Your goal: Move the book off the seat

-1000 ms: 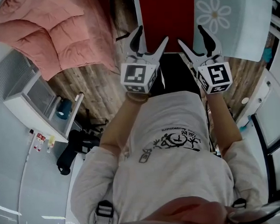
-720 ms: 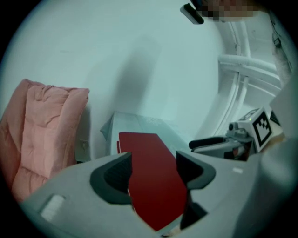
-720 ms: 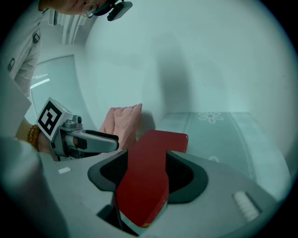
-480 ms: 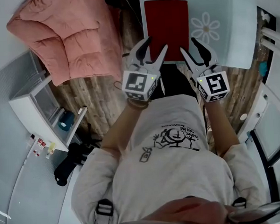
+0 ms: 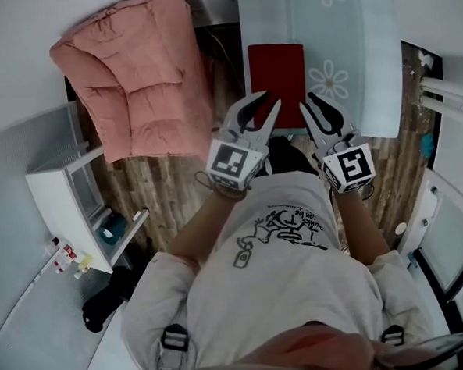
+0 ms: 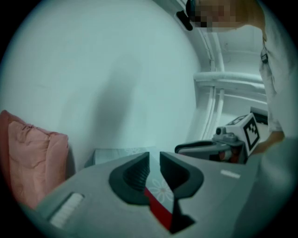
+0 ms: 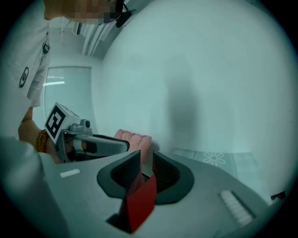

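A red book (image 5: 276,72) lies on a pale blue seat cushion (image 5: 357,63) printed with daisies. My left gripper (image 5: 262,108) is at the book's near left corner and my right gripper (image 5: 318,108) is at its near right corner. In the left gripper view the jaws (image 6: 154,160) are closing to a narrow gap, with the book's red edge (image 6: 158,209) pinched between them. The right gripper view shows the same: its closing jaws (image 7: 146,160) hold the red book (image 7: 139,200) edge-on between the ribbed pads.
A pink quilted duvet (image 5: 147,76) is heaped on the wooden floor left of the seat. A white cabinet (image 5: 65,206) stands at the left. A white wall rises behind the seat. The person's torso fills the lower middle of the head view.
Both pairs of jaws have gone from wide apart to nearly together, over the book's near edge. The head view has drawn back, so the book and seat look smaller and farther away.
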Motion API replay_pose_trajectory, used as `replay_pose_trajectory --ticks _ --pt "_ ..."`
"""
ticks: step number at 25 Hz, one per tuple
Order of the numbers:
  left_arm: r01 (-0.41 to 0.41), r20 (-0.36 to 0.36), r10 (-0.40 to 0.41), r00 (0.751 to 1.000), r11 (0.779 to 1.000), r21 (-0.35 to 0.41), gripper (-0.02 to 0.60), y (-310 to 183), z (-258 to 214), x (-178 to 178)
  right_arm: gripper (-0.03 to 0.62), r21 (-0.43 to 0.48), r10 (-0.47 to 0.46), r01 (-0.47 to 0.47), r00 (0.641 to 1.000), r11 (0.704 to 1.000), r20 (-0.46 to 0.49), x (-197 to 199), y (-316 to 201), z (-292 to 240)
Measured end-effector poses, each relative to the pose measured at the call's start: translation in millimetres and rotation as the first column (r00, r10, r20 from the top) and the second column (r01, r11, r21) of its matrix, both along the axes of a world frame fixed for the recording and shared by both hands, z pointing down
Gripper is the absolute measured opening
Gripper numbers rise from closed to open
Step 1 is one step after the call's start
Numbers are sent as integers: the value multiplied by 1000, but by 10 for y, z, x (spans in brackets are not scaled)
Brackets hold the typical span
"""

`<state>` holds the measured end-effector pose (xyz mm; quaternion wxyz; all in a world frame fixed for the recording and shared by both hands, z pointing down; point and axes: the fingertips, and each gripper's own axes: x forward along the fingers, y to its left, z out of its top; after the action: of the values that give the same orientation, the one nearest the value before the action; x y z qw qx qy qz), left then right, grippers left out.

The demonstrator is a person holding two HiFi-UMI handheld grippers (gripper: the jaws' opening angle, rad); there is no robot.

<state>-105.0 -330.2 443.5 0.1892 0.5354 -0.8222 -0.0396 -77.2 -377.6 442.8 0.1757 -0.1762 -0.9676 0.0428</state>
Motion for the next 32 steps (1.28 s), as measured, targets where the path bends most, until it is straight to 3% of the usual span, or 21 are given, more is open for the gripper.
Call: replay_pose_trajectory --ticks 14,32 --pt "-44 123 29 992 992 121 15 10 -1205 224 34 36 -60 54 979 998 194 95 241 -1270" --pt "-108 255 51 965 971 212 3 -43 -2230 305 6 47 -92 81 944 996 318 210 338 -2288"
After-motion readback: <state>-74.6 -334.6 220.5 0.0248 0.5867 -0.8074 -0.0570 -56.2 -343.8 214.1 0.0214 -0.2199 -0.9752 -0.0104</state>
